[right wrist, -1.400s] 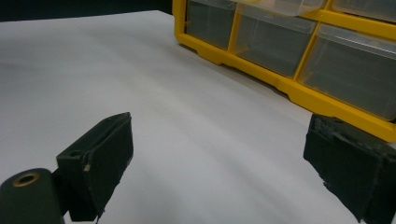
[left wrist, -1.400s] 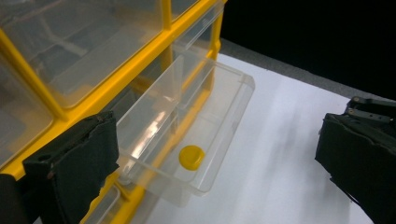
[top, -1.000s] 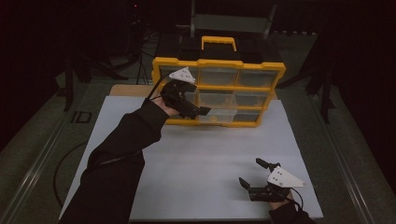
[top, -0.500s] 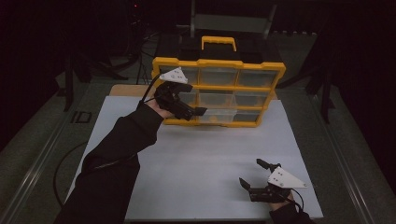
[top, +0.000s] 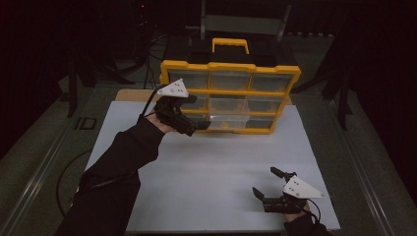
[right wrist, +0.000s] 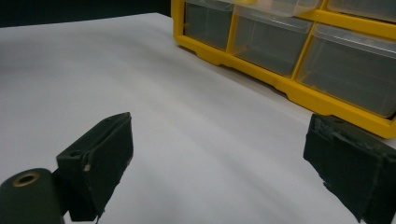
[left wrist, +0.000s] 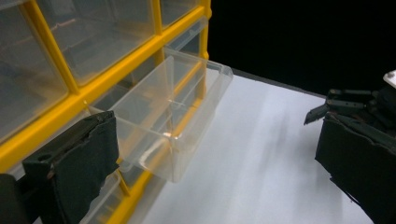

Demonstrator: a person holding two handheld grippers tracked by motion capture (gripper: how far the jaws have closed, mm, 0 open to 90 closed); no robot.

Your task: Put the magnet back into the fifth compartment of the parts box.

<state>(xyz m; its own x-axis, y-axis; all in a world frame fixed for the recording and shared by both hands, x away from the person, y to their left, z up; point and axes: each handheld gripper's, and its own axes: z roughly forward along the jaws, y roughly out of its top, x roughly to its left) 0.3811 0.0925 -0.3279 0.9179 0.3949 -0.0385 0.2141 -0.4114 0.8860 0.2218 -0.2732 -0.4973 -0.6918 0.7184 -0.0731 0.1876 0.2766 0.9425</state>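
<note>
the left gripper (top: 193, 129) hovers at the front of the yellow drawer cabinet (top: 229, 69), its jaws spread wide, just beside a clear drawer (left wrist: 170, 119) that juts out of the bottom row. the right gripper (top: 263, 187) rests low over the white table (top: 216, 167), well apart from the cabinet, jaws also wide apart

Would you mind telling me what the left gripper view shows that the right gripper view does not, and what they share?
The left gripper view alone gives the clear drawer pulled partway out of the yellow organizer, empty as far as I can tell, with the left gripper open before it and the other gripper far off at right. The right gripper view alone gives the organizer's bottom row of closed drawers from low over the table, with the right gripper open and holding nothing. Both share the yellow frame, clear drawers and the white tabletop.
</note>
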